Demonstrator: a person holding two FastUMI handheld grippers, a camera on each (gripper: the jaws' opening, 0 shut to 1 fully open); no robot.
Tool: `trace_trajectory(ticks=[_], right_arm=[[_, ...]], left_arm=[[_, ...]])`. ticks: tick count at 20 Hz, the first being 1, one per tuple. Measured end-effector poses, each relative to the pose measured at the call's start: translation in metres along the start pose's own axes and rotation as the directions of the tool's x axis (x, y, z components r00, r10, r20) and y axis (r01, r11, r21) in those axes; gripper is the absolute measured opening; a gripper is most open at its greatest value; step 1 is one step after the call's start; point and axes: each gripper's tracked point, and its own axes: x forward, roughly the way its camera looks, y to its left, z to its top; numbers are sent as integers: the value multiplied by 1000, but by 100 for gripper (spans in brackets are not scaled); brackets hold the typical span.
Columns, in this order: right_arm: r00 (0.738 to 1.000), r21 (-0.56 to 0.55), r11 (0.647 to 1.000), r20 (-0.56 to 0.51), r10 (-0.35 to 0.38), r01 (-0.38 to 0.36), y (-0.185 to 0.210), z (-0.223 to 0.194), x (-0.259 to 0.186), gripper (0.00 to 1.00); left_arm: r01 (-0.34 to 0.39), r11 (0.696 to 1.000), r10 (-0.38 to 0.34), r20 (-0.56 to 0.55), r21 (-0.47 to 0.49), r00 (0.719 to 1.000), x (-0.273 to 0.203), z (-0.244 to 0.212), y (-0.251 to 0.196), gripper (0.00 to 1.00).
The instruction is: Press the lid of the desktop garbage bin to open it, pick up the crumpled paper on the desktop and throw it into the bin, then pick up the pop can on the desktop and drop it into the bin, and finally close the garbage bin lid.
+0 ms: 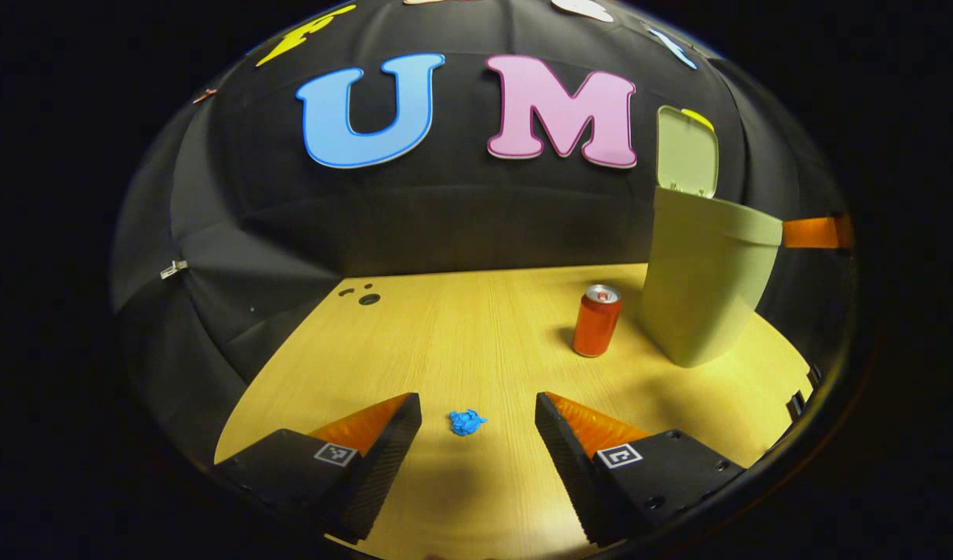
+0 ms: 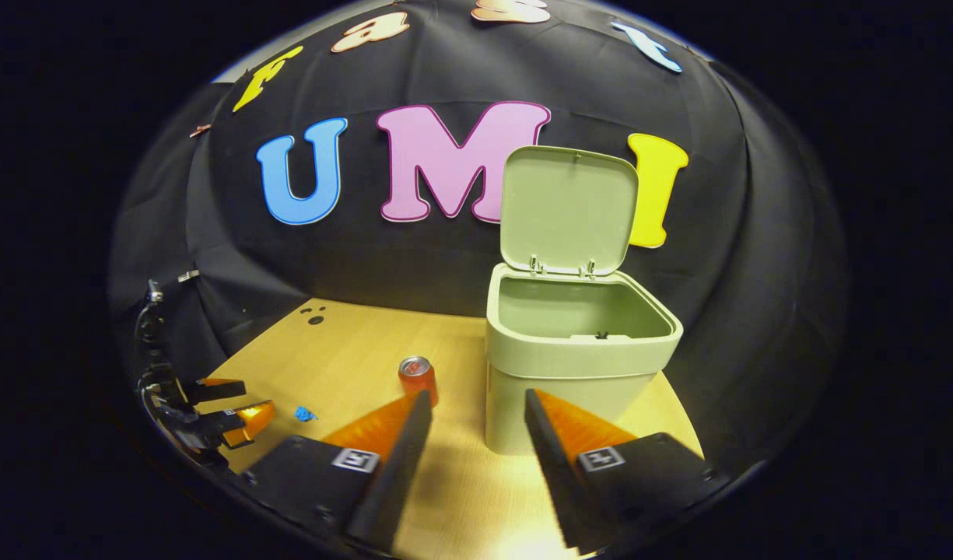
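Left tongs [image 1: 478, 412] spread; bin [image 2: 577, 365] lid [image 2: 568, 210] up, inside bare.

Pale green bin [image 2: 577, 365] (lid [image 2: 567, 208] the same), red-orange pop can [image 1: 597, 320], blue crumpled paper [image 1: 466, 422], light wood-grain desktop [image 1: 460, 334].

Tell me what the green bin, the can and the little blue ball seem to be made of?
The bin looks like moulded plastic: smooth, matte, evenly pale green, with a hinged lid standing open. The can seems thin metal, given its shiny silvery top. The blue ball looks like crumpled paper, creased and irregular, though it is too small to be sure.
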Motion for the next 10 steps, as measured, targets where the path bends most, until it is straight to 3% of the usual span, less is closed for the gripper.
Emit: trace_trajectory(ticks=[1,2,10], right_arm=[[1000,-7,1000,4,-6,6,-4,0,-1,88],[1000,-13,1000,6,-7,7,-5,-2,-4,97],[999,-25,999,-44,-28,27,-19,-21,-13,98]], left_arm=[[2,1000,-2,-23,1,1000,10,-6,-1,96],[3,1000,-2,-40,5,999,19,-11,-1,96],[-21,999,14,-178,-38,984,81,-58,4,96]])
